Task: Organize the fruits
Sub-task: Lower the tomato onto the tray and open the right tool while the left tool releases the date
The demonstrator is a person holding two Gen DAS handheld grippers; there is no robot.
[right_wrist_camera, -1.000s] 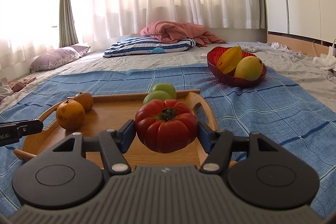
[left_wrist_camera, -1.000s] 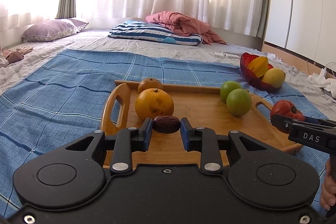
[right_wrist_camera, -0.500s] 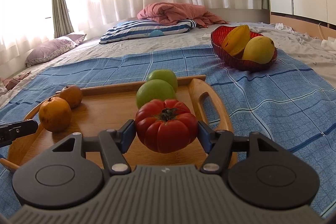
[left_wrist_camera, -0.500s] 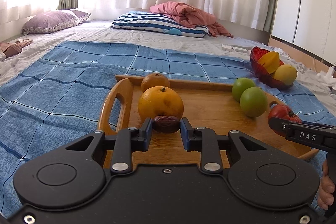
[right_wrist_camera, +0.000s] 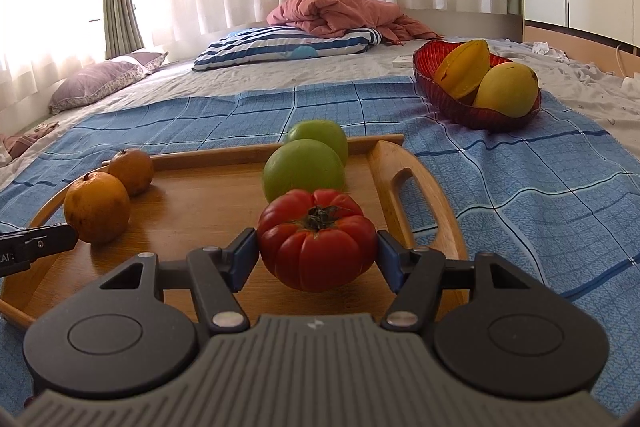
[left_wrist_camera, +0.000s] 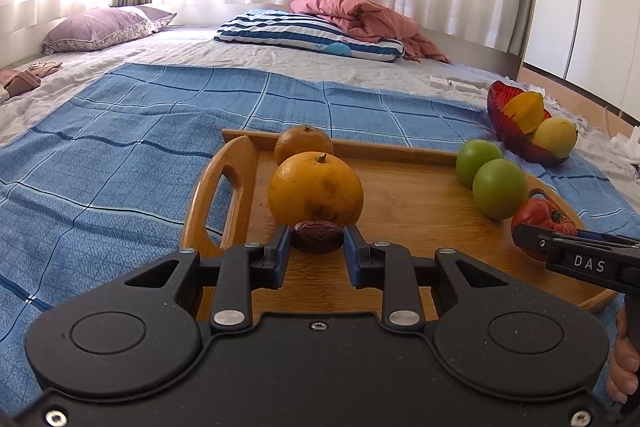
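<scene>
— Fingers on the left gripper are nearly together, pinching a date just in front of the near orange, over the tray.

— And the right gripper?

— Its fingers are standing about half open, pressing both flanks of the tomato, which is hanging over the tray's right side, near the green fruits.

— How are they likely handling?

— I'm judging the date light, soft and sticky, so a gentle mid-body pinch is suiting it. The tomato is looking heavier and thin-skinned, bruising easily; gripping across its widest ribs, not squeezing harder, seems wise.
</scene>
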